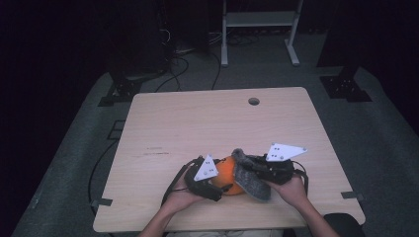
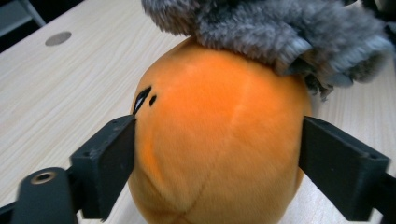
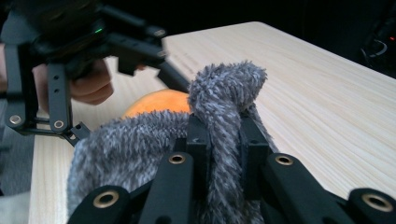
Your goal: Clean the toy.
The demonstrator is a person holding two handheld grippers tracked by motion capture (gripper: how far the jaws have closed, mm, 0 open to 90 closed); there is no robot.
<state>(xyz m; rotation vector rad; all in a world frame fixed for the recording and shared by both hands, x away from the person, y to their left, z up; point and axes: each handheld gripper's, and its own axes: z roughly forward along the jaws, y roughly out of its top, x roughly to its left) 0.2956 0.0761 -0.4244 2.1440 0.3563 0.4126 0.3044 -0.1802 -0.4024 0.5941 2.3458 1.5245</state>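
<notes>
Your right gripper is pinching a fold of the grey fuzzy cloth, holding it draped against the orange plush ball, probably to cover it. Your left gripper brackets the ball, jaws spread on either side, barely touching if at all. Ball sits near the front edge of the light wood table; dark room, cables on grey carpet behind.

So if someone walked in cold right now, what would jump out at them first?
The bright orange plush toy at the near edge of the wooden table, the one vivid thing in a dark room. The left gripper has its jaws set on either side of the toy's round body. A fuzzy grey cloth is draped over the toy's top, and the right gripper has its jaws shut on a fold of it.
</notes>
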